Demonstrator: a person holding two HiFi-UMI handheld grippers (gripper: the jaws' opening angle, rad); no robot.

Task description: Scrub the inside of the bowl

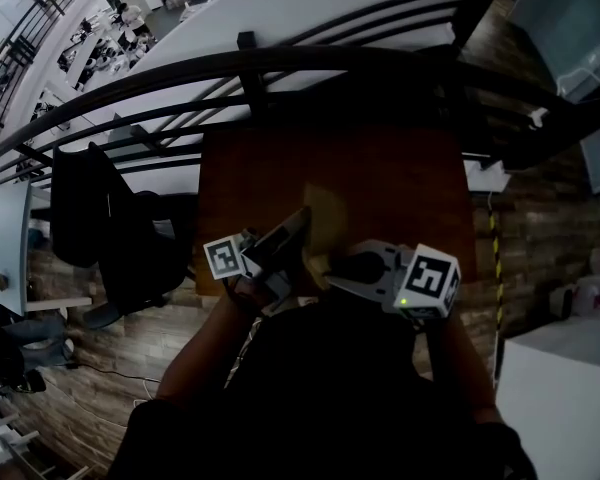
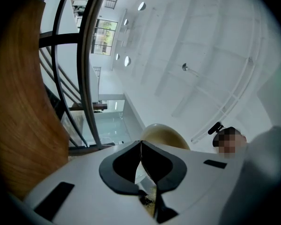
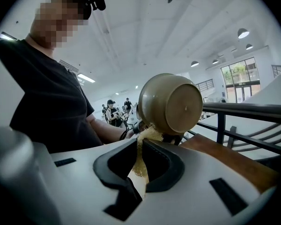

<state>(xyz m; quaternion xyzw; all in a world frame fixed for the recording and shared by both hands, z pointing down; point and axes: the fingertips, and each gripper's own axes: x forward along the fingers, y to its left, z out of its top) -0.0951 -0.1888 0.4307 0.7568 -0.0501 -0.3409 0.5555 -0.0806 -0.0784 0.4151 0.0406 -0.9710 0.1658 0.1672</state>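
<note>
The left gripper (image 2: 141,144) has its jaws pressed together on the wall of the bowl (image 2: 162,134). In the left gripper view a thin pale edge runs down the seam between the two dark pads, and the tan curve of the bowl rises just beyond the tips.

The right gripper (image 3: 141,145) is pinched on a scrub pad (image 3: 140,162) (a yellowish, coarse-textured strip). The strip stands upright between the pads and projects past the tips. Its upper end touches the lower rim of the bowl. Whether it reaches the inside surface cannot be told from this side.

In the right gripper view the bowl is clear of the table (image 3: 227,159) and tipped on its side. Its flat base faces the camera and its opening faces away. A dark part of the left gripper shows just beneath it.

In the head view both grippers lie close in front of the person's body, over the near edge of the brown wooden table. Their tips converge on a tan shape between them. A black railing (image 1: 280,63) runs along the far side of the table. The person (image 3: 51,97), in a dark short-sleeved shirt, fills the left of the right gripper view.
</note>
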